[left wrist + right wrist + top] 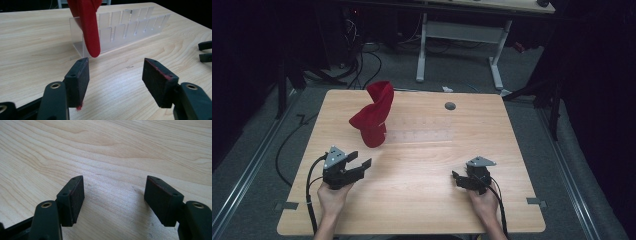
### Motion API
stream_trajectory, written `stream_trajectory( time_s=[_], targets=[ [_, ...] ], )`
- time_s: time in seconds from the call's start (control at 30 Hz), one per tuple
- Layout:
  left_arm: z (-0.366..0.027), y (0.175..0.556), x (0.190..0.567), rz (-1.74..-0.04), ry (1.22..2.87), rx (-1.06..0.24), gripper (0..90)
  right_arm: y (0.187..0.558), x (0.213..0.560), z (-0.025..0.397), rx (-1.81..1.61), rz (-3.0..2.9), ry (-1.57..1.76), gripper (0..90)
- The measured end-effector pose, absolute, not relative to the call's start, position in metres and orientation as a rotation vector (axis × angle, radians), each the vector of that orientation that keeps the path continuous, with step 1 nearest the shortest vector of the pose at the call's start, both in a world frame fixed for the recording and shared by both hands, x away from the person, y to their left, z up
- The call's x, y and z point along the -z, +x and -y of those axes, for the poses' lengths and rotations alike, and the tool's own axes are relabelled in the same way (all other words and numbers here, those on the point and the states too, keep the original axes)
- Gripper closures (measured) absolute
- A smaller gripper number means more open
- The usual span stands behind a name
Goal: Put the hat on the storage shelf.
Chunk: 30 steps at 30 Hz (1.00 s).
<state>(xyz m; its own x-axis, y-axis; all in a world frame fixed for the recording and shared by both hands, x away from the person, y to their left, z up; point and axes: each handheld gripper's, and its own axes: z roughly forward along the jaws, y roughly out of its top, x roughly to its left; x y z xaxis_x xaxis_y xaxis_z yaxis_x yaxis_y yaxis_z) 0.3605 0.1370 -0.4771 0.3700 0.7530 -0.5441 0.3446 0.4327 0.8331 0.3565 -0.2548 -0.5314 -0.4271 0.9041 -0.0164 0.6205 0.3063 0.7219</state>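
Two black pads (77, 80) of the left gripper (115, 75) sit closest to us in the left gripper view, and they stand wide apart with nothing between them. A bit of red fluff clings to the bottom of one pad.

Just ahead of those pads hangs the red cloth (87, 27). It is draped over one end of a clear plastic rack (125, 27) with slots in it. The rack stands on the wooden table (32, 45). In the high view the red cloth (374, 116) stands up tall and twisted, so its long way runs up and down. It is at the left part of the table, toward the far side.

The left gripper (360, 163) is near the cloth and points up toward it. The right gripper (455, 178) is well apart from the cloth, over on the other side. Its pads (75, 197) are wide open too, with just bare wood in front of them.

So the left hand (332, 192) is the nearer one. I think it would have to go forward and a little up to pinch the low hanging tip of the cloth. The rack is right behind that tip, so the pads could bump it.
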Motion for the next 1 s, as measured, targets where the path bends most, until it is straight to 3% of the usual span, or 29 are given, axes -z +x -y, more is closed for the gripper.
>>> stream_trajectory(
  time_s=[1.0],
  targets=[
    [-0.101, 0.352, 0.506, -1.209, 1.281, -0.289, 39.1, 0.356, 0.531, 0.255, -0.908, -2.158, 1.356, 32.7]
  ],
)
